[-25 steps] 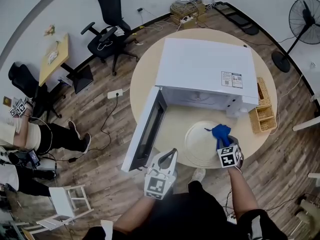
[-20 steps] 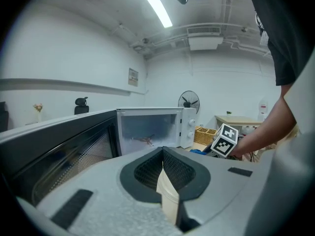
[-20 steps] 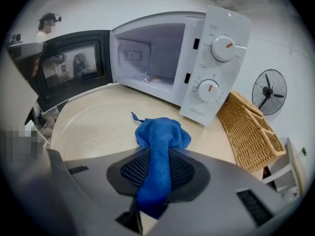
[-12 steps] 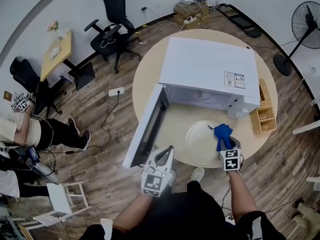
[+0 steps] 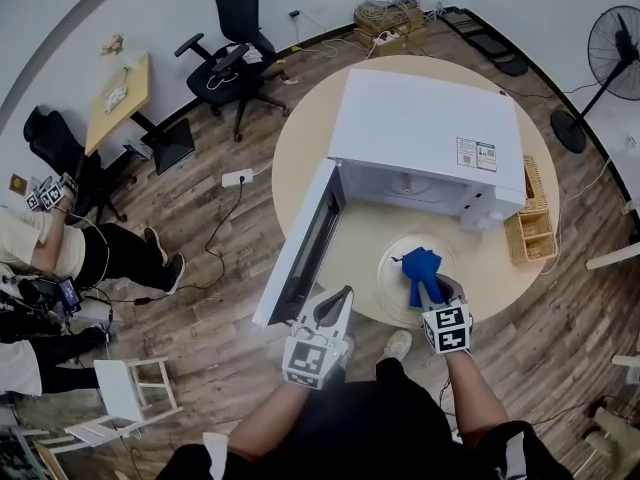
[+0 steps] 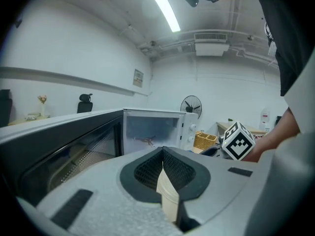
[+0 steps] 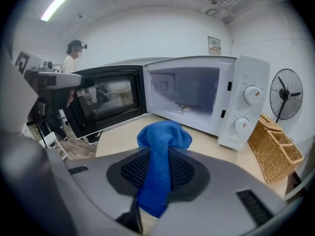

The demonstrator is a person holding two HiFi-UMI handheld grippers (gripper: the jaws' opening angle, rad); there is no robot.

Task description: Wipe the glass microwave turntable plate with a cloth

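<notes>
Right hand-held gripper (image 5: 427, 290) slid left, so the cloth (image 5: 418, 266) it's clamped on now sits mid-plate (image 5: 392, 290), not at its right edge. Plate's on the table (image 5: 300, 158) in front of the open microwave (image 5: 425, 133), lower right of centre. My left hand-held gripper (image 5: 343, 298) is closed and empty, lower centre.

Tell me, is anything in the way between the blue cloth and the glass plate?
Nothing I can see. The right tool grips the blue cloth right over the glass plate on the table, with nothing between them.
</notes>
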